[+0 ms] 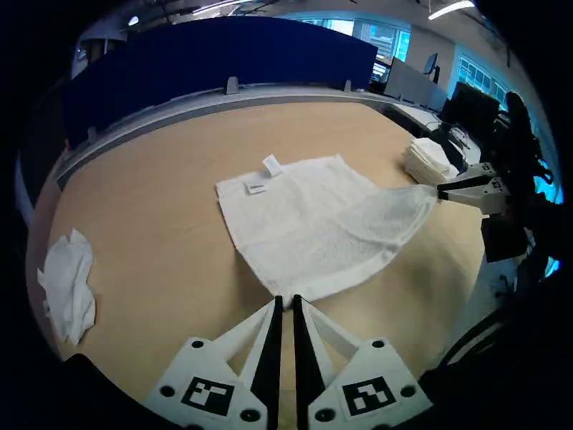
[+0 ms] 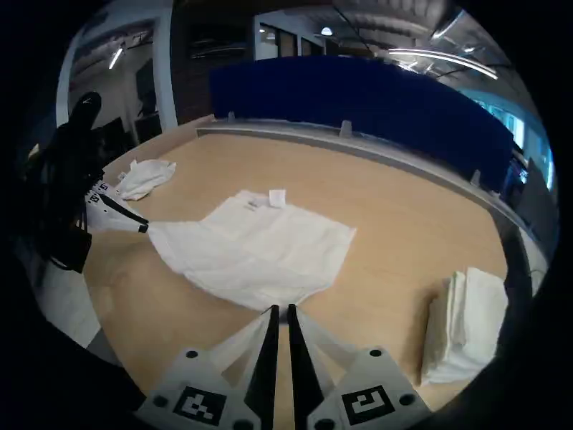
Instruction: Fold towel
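Bare table (image 1: pixel 157 215) surface is available on all sides of the spread towel (image 1: pixel 308 215). Passage is bounded at the far edge by a blue partition (image 1: pixel 215 57). A crumpled cloth (image 1: pixel 68 283) is placed at one end and a stack of folded towels (image 1: pixel 430 161) at the other, both well apart from the towel.

Wooden table (image 1: pixel 179 215), blue partition (image 1: pixel 215 57) (windows (image 1: pixel 473 72) behind)
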`<state>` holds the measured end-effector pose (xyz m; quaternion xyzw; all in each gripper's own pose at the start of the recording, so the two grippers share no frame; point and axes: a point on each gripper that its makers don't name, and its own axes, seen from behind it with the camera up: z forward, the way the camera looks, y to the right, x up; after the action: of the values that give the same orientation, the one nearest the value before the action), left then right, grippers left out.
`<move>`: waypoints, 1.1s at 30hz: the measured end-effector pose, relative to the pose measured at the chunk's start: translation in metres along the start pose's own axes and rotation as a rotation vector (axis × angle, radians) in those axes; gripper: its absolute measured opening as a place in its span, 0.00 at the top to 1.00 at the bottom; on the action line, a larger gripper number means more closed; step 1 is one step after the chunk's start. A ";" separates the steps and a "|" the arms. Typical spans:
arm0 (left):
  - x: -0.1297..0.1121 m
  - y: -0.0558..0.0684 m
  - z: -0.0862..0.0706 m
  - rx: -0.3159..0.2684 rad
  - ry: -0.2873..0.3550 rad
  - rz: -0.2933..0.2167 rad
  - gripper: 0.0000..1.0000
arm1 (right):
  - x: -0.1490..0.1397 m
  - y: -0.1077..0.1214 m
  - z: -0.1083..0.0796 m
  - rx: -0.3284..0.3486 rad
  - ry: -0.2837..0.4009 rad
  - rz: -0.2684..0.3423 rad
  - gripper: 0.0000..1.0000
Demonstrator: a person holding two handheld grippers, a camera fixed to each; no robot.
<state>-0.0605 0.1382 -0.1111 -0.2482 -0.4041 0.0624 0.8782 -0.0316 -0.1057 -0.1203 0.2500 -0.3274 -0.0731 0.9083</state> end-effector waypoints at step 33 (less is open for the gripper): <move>0.037 -0.001 -0.015 0.002 0.038 -0.090 0.90 | 0.027 0.018 -0.009 -0.022 0.002 0.000 0.91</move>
<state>-0.0249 0.1437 -0.0934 -0.2301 -0.3982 0.0184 0.8878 -0.0049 -0.0944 -0.1021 0.2401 -0.3258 -0.0765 0.9112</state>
